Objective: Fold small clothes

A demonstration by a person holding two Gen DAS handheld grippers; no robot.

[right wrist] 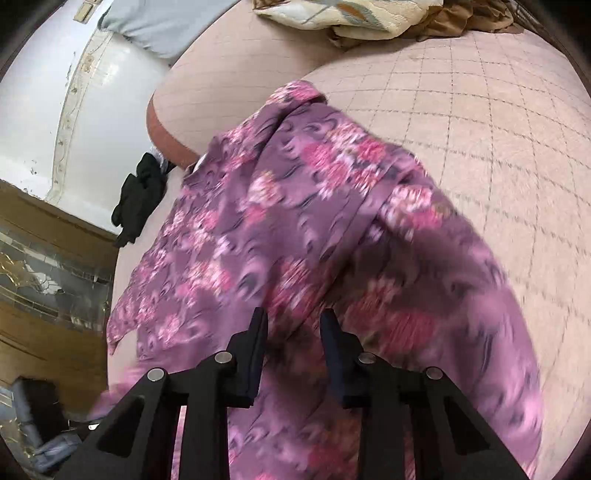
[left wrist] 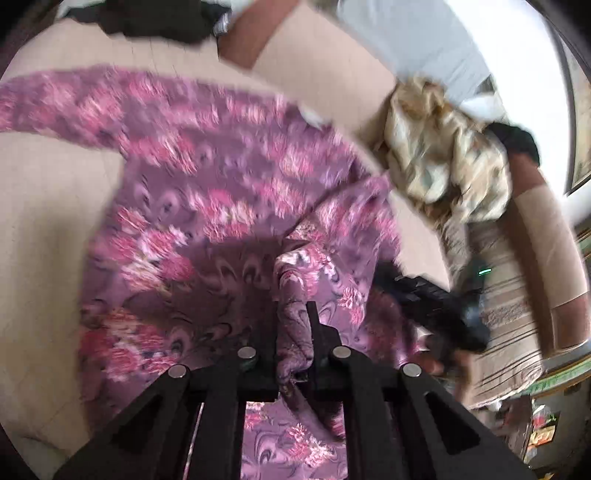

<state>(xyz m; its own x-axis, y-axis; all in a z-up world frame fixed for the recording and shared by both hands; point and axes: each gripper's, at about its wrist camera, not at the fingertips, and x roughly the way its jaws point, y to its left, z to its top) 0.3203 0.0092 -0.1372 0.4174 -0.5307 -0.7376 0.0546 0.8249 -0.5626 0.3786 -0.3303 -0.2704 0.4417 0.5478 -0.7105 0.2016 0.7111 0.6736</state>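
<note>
Currently my left gripper [left wrist: 295, 314] has its fingers clamped on a bunched fold of the purple floral garment [left wrist: 207, 192], which lies spread across the quilted beige bed [right wrist: 461, 110]. My right gripper [right wrist: 293, 325] hovers over the same cloth, fingers narrowly apart, gripping nothing.

Your purple garment [left wrist: 207, 206] smears with motion blur across both views, and its lower part runs off the bottom edge. In the left view, your right gripper [left wrist: 436, 295] is only a dark blur beside it. The beige cloth [right wrist: 332, 14] is cut off at the right view's top edge.
</note>
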